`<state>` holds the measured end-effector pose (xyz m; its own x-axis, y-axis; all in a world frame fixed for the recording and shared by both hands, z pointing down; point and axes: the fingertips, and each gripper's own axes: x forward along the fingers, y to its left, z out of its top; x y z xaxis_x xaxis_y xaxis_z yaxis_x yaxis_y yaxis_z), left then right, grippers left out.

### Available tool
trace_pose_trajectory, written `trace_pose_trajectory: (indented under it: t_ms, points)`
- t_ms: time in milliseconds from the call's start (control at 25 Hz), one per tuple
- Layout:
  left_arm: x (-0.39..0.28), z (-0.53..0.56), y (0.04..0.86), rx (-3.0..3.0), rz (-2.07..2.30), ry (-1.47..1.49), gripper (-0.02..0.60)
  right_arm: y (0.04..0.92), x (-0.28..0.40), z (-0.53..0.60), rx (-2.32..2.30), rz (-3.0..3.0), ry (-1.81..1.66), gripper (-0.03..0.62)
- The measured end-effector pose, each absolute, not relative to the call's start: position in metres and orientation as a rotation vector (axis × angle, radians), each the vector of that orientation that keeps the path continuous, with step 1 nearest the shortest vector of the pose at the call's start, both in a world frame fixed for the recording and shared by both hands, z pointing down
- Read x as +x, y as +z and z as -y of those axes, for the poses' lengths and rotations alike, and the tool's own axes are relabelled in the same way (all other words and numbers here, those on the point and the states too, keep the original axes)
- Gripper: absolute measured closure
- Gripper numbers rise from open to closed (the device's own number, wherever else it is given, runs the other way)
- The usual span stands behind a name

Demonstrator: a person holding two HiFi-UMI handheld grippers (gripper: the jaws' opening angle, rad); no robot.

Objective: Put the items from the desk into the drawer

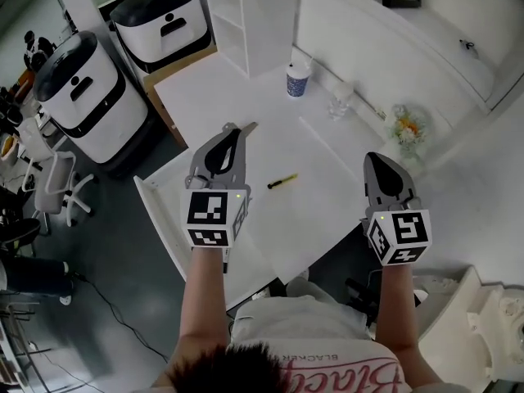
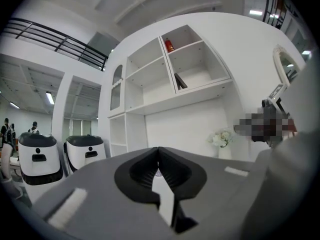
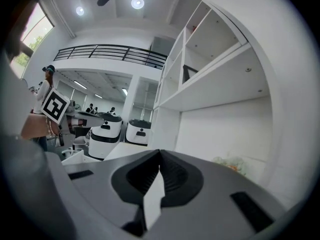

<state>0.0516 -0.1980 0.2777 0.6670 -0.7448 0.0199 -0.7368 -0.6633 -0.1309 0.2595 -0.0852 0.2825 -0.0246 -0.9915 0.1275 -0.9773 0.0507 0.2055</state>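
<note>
Left gripper (image 1: 232, 133) and right gripper (image 1: 377, 160): both jaws pressed together, nothing held. A yellow-black pen (image 1: 282, 181) lies on the white desk (image 1: 237, 105) between them. The blue print on the cup (image 1: 297, 79) is unreadable.

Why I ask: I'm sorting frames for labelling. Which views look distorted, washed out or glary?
Head view: sharp, evenly lit; the white desk is nearly washed out, yet the yellow-and-black pen stays distinct. Left gripper view: fisheye bends the white wall shelves, corners black. Right gripper view: same bending, round ceiling lamps glare.
</note>
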Motion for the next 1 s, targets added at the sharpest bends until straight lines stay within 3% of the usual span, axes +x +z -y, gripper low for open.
trace_pose_trajectory:
  t_ms: [200,320,400,1000]
  points:
    - [0.081,0.200,0.294,-2.827,-1.118,-0.189,0.555,0.290,0.278,0.081,2.044,2.050,-0.057,0.586]
    - [0.095,0.202,0.307,-2.890,-1.024,-0.240,0.444,0.297,0.280,0.083,2.041,2.045,-0.036,0.586]
    - [0.102,0.204,0.318,-2.912,-0.984,-0.288,0.405,0.302,0.279,0.085,2.033,2.043,-0.021,0.586]
    - [0.144,0.199,0.450,-3.013,-0.664,-0.842,0.390,0.366,0.274,0.090,1.947,2.007,0.156,0.586]
